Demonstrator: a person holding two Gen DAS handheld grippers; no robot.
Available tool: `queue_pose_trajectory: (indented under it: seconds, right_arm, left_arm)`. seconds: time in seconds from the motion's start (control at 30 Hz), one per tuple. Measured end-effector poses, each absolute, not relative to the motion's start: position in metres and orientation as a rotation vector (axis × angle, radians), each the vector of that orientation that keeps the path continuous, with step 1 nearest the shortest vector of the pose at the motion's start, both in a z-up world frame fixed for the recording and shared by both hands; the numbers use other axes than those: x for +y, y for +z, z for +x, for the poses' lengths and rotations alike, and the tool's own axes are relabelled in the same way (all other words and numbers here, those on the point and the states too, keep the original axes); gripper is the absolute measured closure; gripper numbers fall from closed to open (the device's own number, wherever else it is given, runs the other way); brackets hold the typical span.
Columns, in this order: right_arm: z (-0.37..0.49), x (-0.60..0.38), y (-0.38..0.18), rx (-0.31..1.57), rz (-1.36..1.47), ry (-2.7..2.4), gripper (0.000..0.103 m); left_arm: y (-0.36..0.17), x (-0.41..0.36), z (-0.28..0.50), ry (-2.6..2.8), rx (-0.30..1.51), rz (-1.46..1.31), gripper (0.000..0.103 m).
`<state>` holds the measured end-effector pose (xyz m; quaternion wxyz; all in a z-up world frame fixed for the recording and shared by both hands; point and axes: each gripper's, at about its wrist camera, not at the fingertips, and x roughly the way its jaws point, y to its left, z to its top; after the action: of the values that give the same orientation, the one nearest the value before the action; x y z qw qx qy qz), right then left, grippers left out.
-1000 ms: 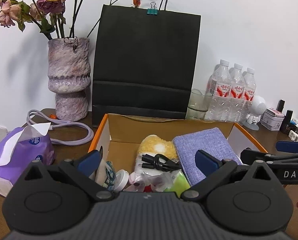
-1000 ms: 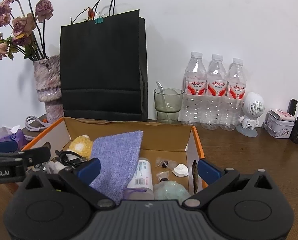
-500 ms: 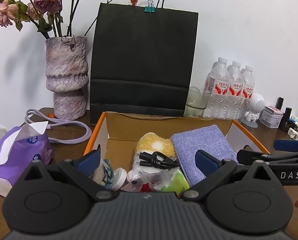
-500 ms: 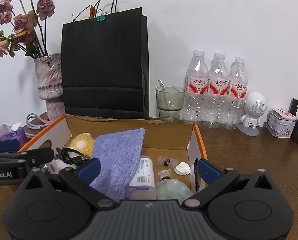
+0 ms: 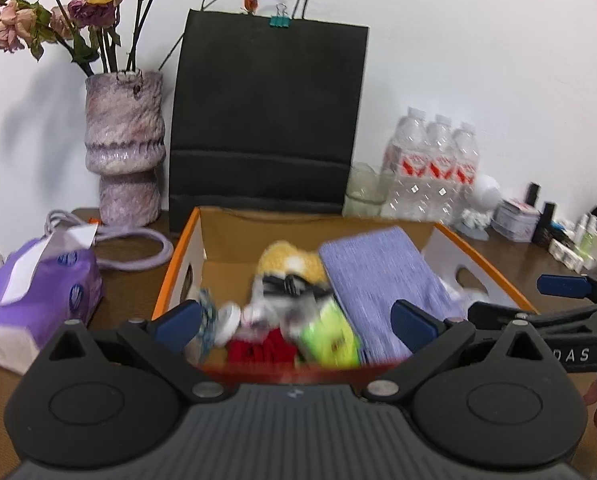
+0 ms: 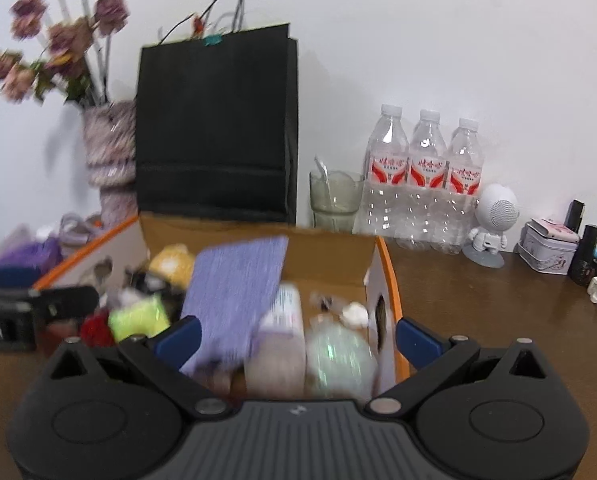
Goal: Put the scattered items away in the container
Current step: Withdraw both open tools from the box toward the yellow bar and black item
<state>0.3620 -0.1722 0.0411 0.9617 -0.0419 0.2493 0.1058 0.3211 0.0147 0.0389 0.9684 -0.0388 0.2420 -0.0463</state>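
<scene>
Both views have pulled back and up from the box (image 5: 486,276) over the last second. The left gripper (image 5: 294,320) and right gripper (image 6: 298,334) gape wide, holding nothing. The cloth (image 6: 238,284) and clutter lie inside; tidying looks finished.

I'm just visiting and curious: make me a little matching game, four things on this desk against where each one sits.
Things:
1. purple cloth
2. tissue pack
3. water bottles
4. black paper bag

Places:
a. on the table, left of the box
b. standing behind the box, against the wall
c. inside the cardboard box
d. right of the green glass

Pairs: 1-c, 2-a, 3-d, 4-b
</scene>
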Motion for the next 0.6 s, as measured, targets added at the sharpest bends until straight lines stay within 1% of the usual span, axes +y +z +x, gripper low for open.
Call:
queue_pose_trajectory:
  seconds: [0.23,0.5,0.6]
  right_arm:
    - [0.311,-0.178,0.017,0.566,-0.102,0.251,0.000]
    - [0.295,-0.178,-0.013,0.636,-0.104,0.272,0.000]
    - [0.296,-0.175,-0.016,0.635,-0.111,0.300,0.006]
  left_arm:
    - [0.018,0.008,0.280,-0.112,0.532,0.012,0.000]
    - [0.000,-0.001,0.259,-0.148,0.572,-0.032,0.000]
    - [-0.004,-0.006,0.262,-0.155,0.592,-0.052,0.000]
